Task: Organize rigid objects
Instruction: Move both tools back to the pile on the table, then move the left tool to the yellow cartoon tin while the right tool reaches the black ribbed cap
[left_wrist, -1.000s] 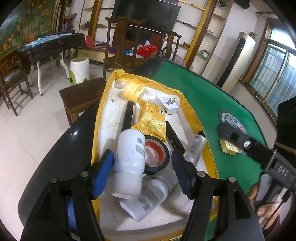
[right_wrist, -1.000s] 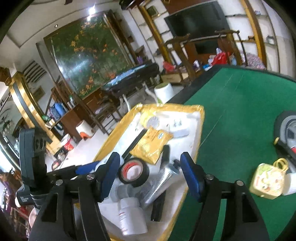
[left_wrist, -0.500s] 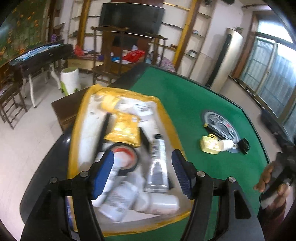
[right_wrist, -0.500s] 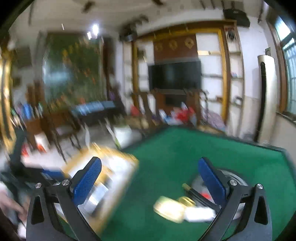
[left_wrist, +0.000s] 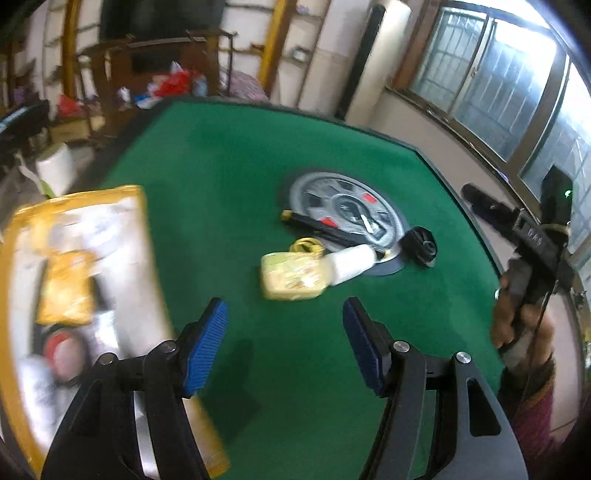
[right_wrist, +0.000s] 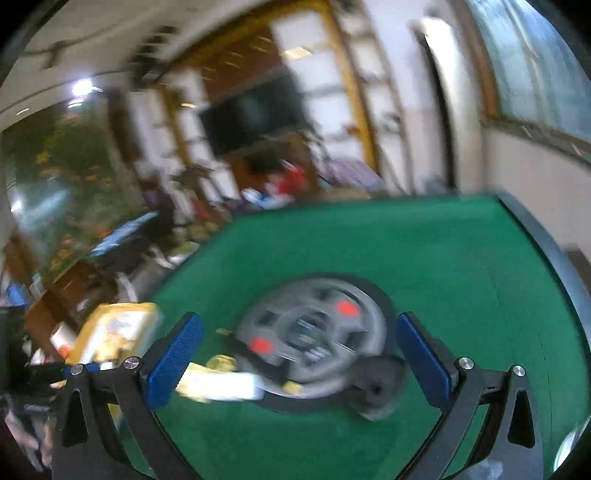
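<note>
Right wrist view: right gripper (right_wrist: 295, 358) spread wide, empty; left gripper (left_wrist: 284, 343) half-open, empty. Risk: black clip (left_wrist: 419, 245) gets knocked off the green table (left_wrist: 229, 177).

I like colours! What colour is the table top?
Green. The table top shows best in the left wrist view.

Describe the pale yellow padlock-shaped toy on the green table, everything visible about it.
The pale yellow padlock-shaped toy lies flat on the green felt table, apart from the tray. It looks like glossy plastic, a squarish body with a blurred printed picture and a small yellow loop at its top. That end touches a white cylindrical bottle beside the round grey centre panel. No hand-held gripper touches it; motion blur hides finer detail.
</note>
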